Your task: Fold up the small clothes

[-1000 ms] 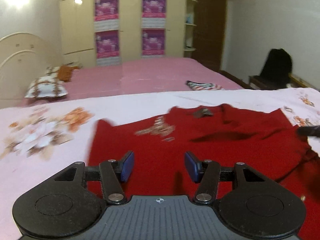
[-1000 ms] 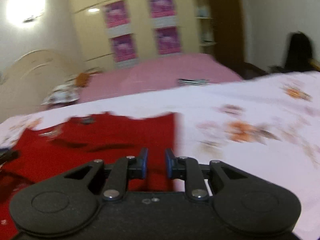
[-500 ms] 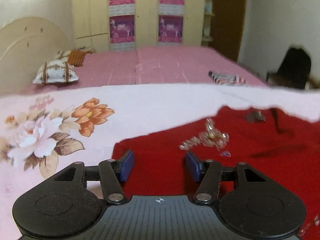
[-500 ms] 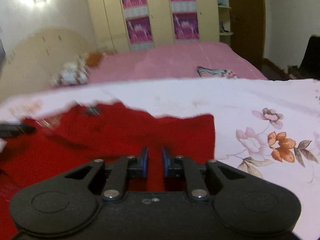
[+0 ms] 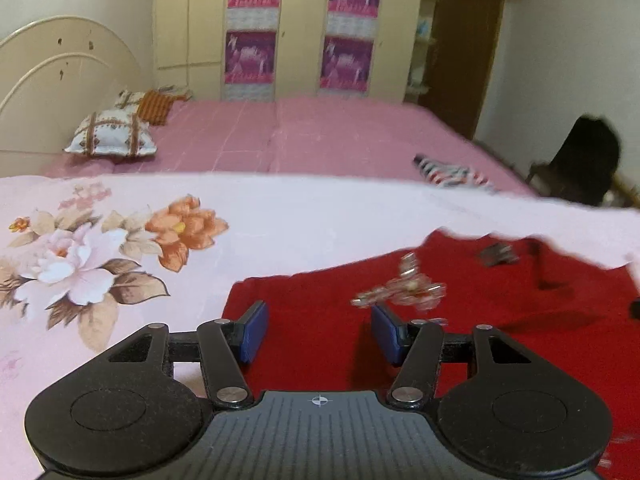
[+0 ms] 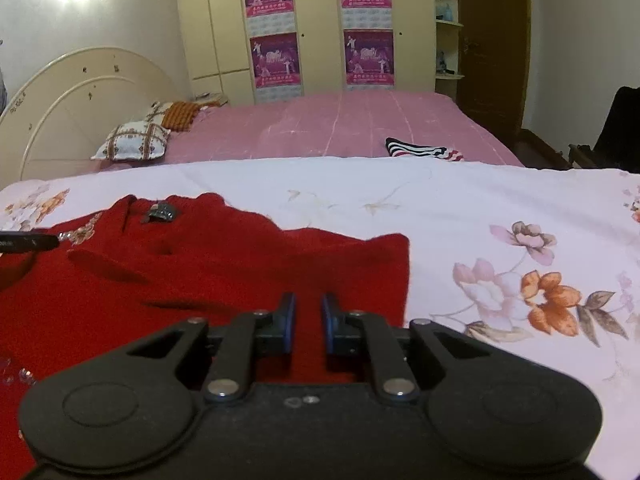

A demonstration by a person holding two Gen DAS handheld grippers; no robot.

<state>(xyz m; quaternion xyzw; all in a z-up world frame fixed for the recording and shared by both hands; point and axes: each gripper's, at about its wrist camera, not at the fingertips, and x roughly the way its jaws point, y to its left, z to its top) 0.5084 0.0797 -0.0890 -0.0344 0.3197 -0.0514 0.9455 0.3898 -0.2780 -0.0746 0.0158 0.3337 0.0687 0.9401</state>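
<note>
A red garment (image 5: 460,344) lies spread flat on a pale floral sheet (image 5: 280,224), with a beaded ornament (image 5: 404,294) on its front and a small dark tag (image 6: 160,213) at its neckline. The left gripper (image 5: 318,330) hangs over the garment's left edge, its blue pads wide apart and released, nothing between them. The right gripper (image 6: 308,326) sits above the garment's right part, close to its right edge; its pads stand close together with a narrow gap, and red cloth shows behind that gap, so I cannot tell whether any fabric is pinched. Beyond the sheet a pink bed (image 6: 340,128) carries patterned pillows (image 6: 132,140) and a striped cloth (image 6: 420,148), before a cream wardrobe with purple posters (image 6: 276,60).
</note>
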